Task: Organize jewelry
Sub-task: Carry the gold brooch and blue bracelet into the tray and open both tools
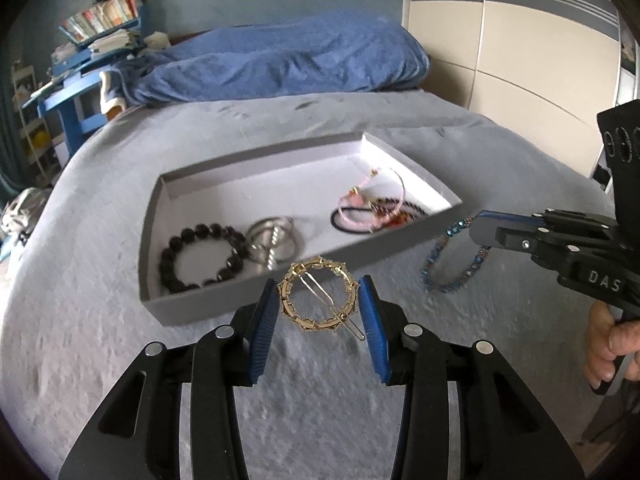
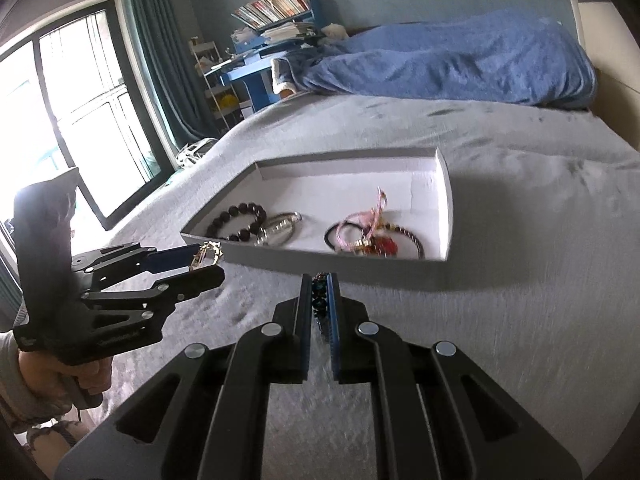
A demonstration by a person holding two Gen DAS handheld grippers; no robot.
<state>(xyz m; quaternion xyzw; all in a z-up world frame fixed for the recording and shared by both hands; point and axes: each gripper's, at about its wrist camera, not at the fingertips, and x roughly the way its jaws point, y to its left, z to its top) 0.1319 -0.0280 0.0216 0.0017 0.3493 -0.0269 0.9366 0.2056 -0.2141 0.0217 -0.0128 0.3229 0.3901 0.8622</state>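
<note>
**Both Hand-Held Grippers Carrying Jewelry Beside the Tray**

The left hand-held gripper [image 1: 323,300] is gripping a gold ring clip [image 1: 318,300] – the blue pads are pressing on its two sides, and the thin pin is crossing the ring at a slant. The clip is hanging clear of the bed [image 1: 120,360], just in front of the near wall of the tray [image 1: 224,300]. In the right wrist view the same clip [image 2: 206,254] is showing edge-on between that gripper's fingertips.

The right hand-held gripper [image 2: 319,300] is standing nearly closed, pinching a blue beaded bracelet [image 2: 319,300]. In the left wrist view the bracelet [image 1: 452,260] is dangling as a loop below the fingertips, near the tray's right corner and outside it. Whether the loop's lowest part is touching the bed cannot be told.

The grey tray, white inside, is lying flat on the grey bedcover. Contents:
- a black bead bracelet [image 1: 202,258] at the near left;
- silver rings [image 1: 272,242] just beside it, touching or overlapping it;
- a tangle of pink, black and red bands [image 1: 372,210] toward the right side.

A hand [image 1: 612,344] is holding the grip of the right tool at the frame's right edge; another hand [image 2: 80,376] is holding the left tool. A blue blanket [image 1: 280,60] is lying bunched at the far end of the bed. Cluttered blue shelves [image 1: 80,64] are standing beyond it – a window [image 2: 80,100] with a green curtain is showing in the right wrist view.
</note>
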